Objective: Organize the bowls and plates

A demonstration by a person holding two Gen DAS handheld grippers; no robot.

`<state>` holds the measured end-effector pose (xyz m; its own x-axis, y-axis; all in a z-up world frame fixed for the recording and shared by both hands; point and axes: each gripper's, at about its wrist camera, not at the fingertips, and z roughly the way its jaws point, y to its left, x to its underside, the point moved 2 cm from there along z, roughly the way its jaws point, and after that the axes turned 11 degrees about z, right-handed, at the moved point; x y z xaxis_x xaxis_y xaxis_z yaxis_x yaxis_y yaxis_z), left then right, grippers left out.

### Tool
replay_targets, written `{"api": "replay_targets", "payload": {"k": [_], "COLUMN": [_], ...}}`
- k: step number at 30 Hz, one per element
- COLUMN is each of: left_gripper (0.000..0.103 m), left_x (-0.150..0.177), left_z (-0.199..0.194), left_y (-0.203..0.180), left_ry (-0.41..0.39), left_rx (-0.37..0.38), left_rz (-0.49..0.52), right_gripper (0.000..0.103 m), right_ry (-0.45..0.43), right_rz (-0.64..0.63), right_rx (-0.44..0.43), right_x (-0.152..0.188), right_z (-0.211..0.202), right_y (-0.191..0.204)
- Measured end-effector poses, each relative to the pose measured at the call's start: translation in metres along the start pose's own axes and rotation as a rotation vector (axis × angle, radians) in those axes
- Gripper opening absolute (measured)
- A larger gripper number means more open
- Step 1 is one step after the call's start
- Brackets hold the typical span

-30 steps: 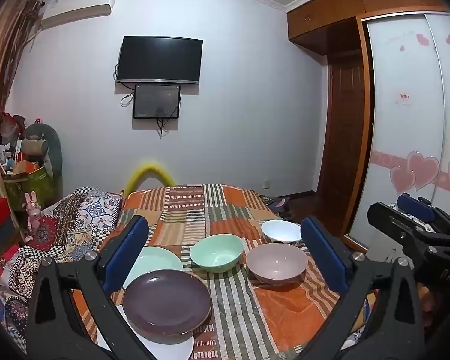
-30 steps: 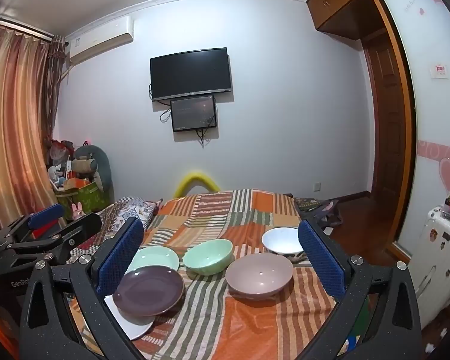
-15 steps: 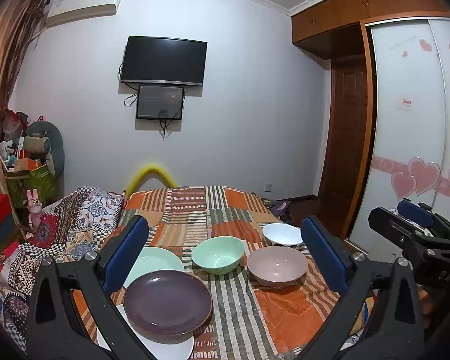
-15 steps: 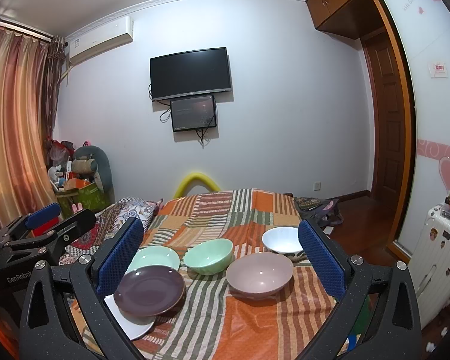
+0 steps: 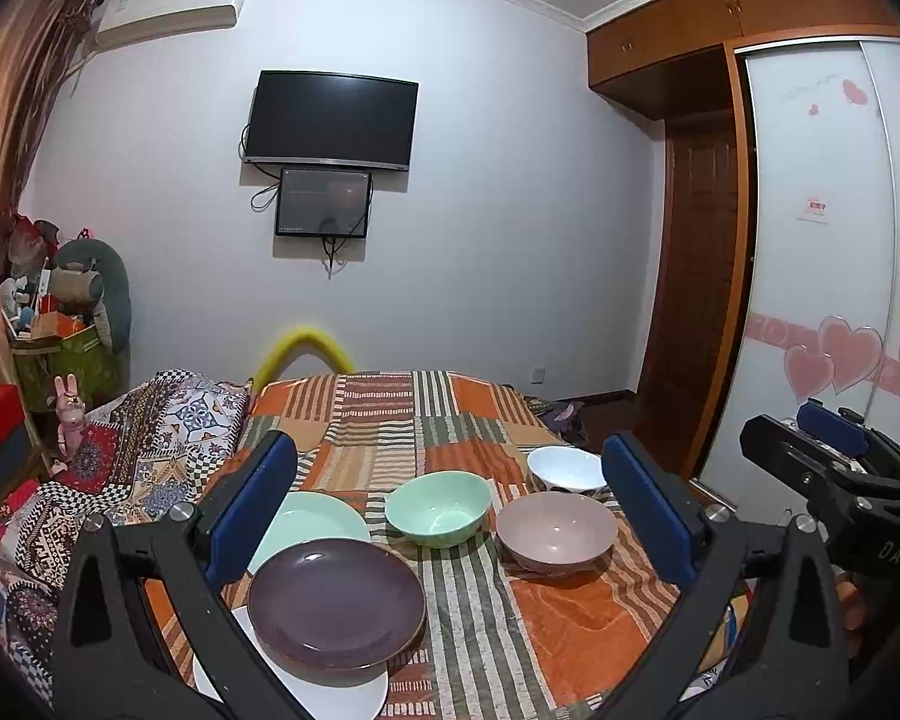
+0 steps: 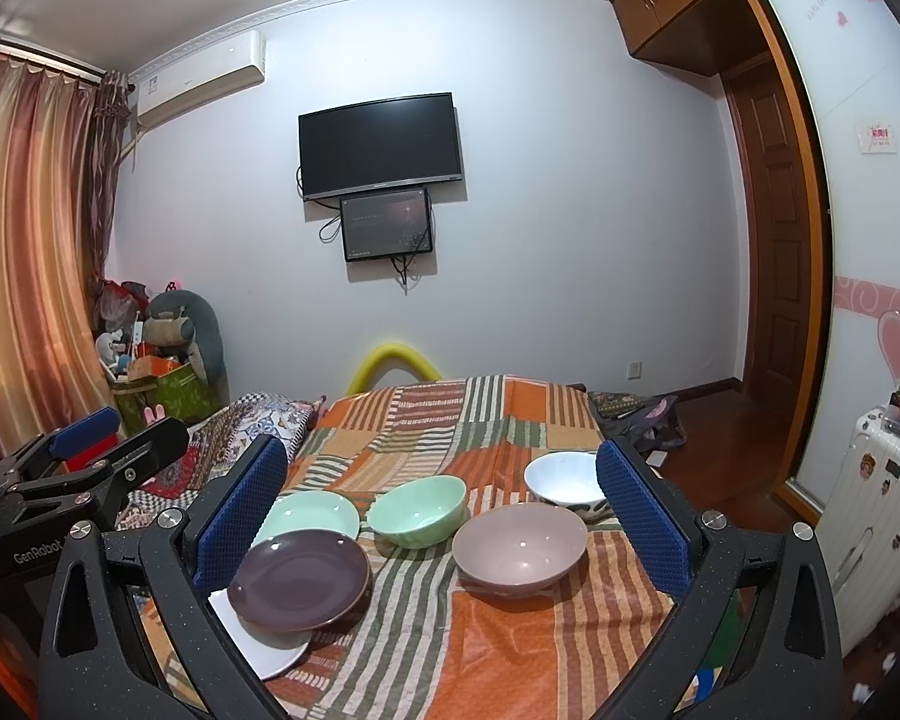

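Observation:
On a striped orange cloth [image 5: 570, 618] lie a purple plate [image 5: 336, 600] resting on a white plate [image 5: 342, 699], a pale green plate [image 5: 312, 519], a green bowl [image 5: 438, 507], a pink bowl [image 5: 555, 531] and a white bowl [image 5: 564, 467]. They also show in the right wrist view: purple plate [image 6: 300, 579], white plate [image 6: 264, 648], green plate [image 6: 315, 513], green bowl [image 6: 417, 510], pink bowl [image 6: 519, 546], white bowl [image 6: 561, 477]. My left gripper [image 5: 450, 510] and right gripper [image 6: 438, 510] are open, empty, held above the near edge.
A patterned quilt [image 5: 150, 438] lies left of the cloth. A bin of toys [image 6: 162, 384] stands at the far left, a white suitcase [image 6: 870, 528] at the right, a wardrobe door [image 5: 822, 276] beyond. A yellow foam arch [image 6: 399, 360] sits behind the table.
Both grippers have drifted slightly; the dishes sit a little lower and nearer the centre in the left wrist view. Nothing was taken hold of or moved.

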<state>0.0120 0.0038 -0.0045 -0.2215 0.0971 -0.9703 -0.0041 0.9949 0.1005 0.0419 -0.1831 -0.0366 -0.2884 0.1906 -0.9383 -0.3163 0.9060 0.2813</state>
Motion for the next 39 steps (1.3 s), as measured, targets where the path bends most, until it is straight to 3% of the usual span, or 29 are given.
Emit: {"api": "replay_targets", "payload": {"k": [39], "left_gripper": [0.103], "left_x": [-0.0005], "left_z": [0.0016], "left_y": [-0.0019], "left_ry": [0.006], "left_rx": [0.009], "left_rz": [-0.002], "right_gripper": [0.103], "right_ry": [0.013], "right_rz": [0.02], "right_rx": [-0.012], "right_x": [-0.0013], "right_z": [0.0035], "right_y": [0.0002]}}
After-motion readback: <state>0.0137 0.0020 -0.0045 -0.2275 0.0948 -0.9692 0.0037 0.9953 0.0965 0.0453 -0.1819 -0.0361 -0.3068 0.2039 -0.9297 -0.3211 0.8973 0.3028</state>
